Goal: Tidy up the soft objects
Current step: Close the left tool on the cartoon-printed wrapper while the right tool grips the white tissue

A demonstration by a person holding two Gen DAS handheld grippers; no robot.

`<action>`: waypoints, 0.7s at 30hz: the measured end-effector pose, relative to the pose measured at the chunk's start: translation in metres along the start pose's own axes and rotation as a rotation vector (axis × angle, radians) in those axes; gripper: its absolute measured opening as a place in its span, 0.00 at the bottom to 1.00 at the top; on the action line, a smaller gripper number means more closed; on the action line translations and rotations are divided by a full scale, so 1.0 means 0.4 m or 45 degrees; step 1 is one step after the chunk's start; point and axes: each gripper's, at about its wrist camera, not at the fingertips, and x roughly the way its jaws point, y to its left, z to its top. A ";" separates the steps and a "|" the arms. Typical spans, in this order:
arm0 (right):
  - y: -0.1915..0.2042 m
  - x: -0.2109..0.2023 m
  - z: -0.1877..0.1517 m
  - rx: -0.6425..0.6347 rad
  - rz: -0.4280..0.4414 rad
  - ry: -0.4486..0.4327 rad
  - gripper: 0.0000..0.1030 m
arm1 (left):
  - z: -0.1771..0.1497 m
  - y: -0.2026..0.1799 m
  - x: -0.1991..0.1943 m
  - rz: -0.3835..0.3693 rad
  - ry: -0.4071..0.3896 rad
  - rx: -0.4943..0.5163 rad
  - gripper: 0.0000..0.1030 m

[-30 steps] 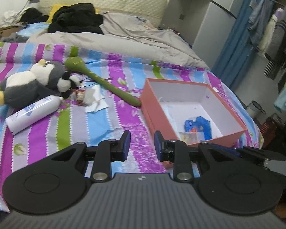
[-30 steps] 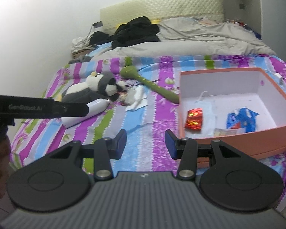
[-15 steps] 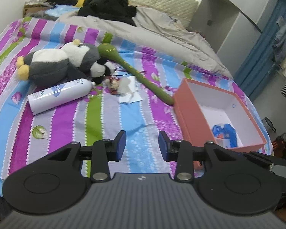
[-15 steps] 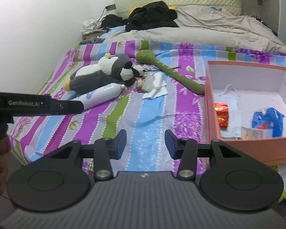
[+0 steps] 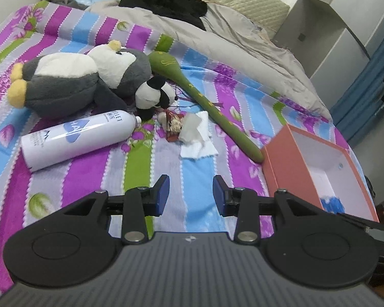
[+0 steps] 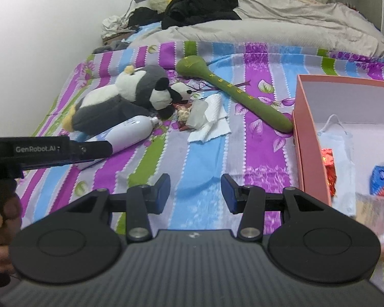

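Note:
A grey and white penguin plush [image 5: 71, 81] [image 6: 115, 97] lies on the striped bedspread with a small panda plush [image 5: 153, 94] [image 6: 163, 94] against it. A long green plush stick [image 5: 204, 102] [image 6: 233, 94] lies beside them, its end near the orange box [image 5: 289, 166] [image 6: 309, 138]. My left gripper [image 5: 190, 194] is open and empty above the bedspread, in front of the plushes. My right gripper [image 6: 195, 192] is open and empty, left of the box.
A white spray bottle [image 5: 76, 138] [image 6: 130, 130] lies in front of the penguin. Crumpled white tissue [image 5: 197, 133] [image 6: 210, 117] and a small red-brown item [image 5: 172, 125] lie by the panda. The box holds a face mask [image 6: 338, 138], a red packet [image 6: 327, 163] and a blue wrapper [image 6: 381, 176]. Grey duvet and black clothes lie behind.
Both grippers have moved left and closer to the plushes; the box has slid toward the right edge of both views. Both stay open and empty.

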 end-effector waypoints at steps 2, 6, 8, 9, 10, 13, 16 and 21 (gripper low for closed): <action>-0.011 0.036 0.021 0.013 0.007 0.014 0.46 | 0.019 0.014 0.043 -0.009 -0.004 -0.013 0.41; -0.037 0.115 0.062 0.072 0.012 0.041 0.45 | 0.055 0.040 0.140 -0.019 0.005 -0.034 0.41; -0.052 0.155 0.083 0.116 0.025 0.057 0.45 | 0.070 0.051 0.182 -0.019 0.006 -0.038 0.40; -0.058 0.175 0.093 0.131 0.029 0.060 0.46 | 0.078 0.057 0.208 -0.014 0.007 -0.038 0.40; -0.063 0.198 0.103 0.144 0.030 0.065 0.45 | 0.084 0.063 0.230 -0.010 0.010 -0.040 0.40; -0.079 0.266 0.128 0.189 0.052 0.091 0.43 | 0.103 0.084 0.300 -0.016 0.021 -0.056 0.40; -0.092 0.338 0.156 0.229 0.064 0.123 0.43 | 0.121 0.100 0.360 -0.014 -0.017 -0.068 0.41; -0.118 0.437 0.197 0.304 0.052 0.146 0.43 | 0.150 0.120 0.452 -0.048 -0.032 -0.081 0.41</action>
